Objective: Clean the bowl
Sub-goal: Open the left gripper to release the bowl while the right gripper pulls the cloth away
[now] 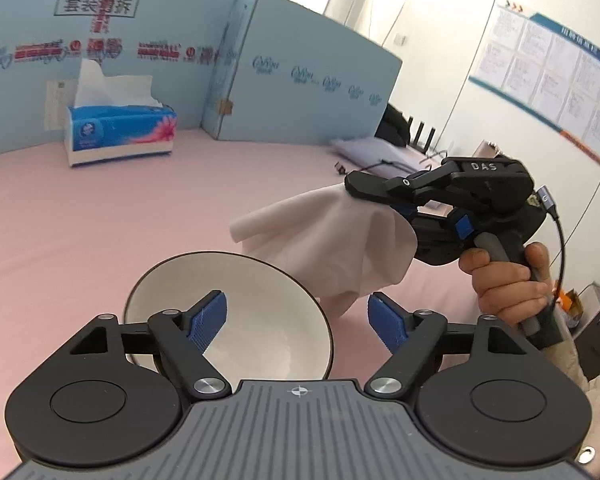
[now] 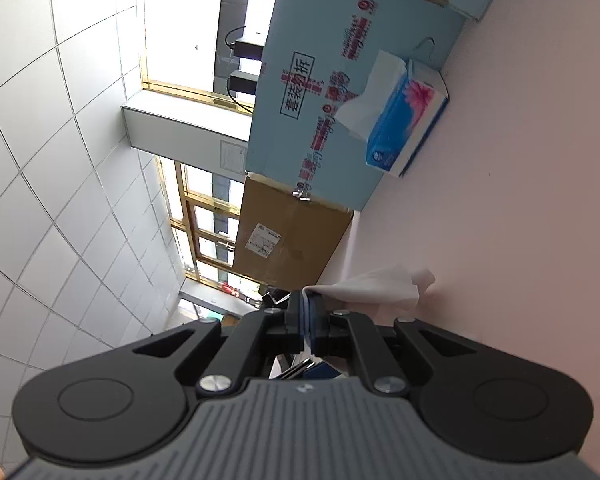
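A white bowl [image 1: 256,320] with a dark rim sits on the pink table just ahead of my left gripper [image 1: 298,322]. The left gripper is open, its left blue pad [image 1: 208,320] over the bowl's inside and its right pad outside the rim. My right gripper [image 1: 384,196] is shut on a white tissue [image 1: 328,240] that hangs above and to the right of the bowl. In the right wrist view the right gripper [image 2: 308,316] pinches the same tissue [image 2: 380,288], tilted on its side.
A blue tissue box [image 1: 120,132] with a tissue sticking out stands at the back left, also in the right wrist view [image 2: 408,120]. Light blue cardboard panels [image 1: 300,68] wall the table's back. Folded cloth and dark items [image 1: 384,152] lie at the far right.
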Demonstrator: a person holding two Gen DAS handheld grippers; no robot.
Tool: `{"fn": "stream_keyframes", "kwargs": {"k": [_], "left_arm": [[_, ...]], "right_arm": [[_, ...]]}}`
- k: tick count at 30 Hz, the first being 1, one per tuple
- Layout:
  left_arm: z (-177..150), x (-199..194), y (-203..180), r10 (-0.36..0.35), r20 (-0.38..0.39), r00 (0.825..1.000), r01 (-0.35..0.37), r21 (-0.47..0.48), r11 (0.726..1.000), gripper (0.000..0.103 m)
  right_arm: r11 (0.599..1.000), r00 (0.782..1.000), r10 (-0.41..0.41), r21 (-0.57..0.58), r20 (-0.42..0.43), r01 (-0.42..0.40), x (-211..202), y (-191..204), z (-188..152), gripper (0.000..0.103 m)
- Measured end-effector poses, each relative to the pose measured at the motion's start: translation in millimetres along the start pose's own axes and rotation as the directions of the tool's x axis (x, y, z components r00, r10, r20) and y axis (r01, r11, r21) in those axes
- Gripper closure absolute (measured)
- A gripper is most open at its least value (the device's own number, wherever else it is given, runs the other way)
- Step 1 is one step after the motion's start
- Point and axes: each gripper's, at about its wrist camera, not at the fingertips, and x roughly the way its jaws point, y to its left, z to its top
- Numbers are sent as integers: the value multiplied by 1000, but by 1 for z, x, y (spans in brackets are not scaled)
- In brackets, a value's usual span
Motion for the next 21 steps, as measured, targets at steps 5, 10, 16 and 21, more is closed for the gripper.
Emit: {"fn": "stream_keyframes", "kwargs": {"k": [5,10,16,21], "left_arm": [[-5,-25,9,6,79,997,1,-78,997,15],[-5,-53,11,55,157,986,-40,-93,995,9],[-8,-71,9,65,192,979,-48,-96,994,9],[-9,-75,8,67,206,976,-48,-92,995,9]], "right_arm": [[991,995,-83,-100,53,88,-7,15,2,97],[936,967,-217,-251,137,246,-10,37,-1,97],[860,933,-293,-368,207,352,-10,57,-2,97],[805,927,-295,-463,231,372,-9,80,-3,97]]}}
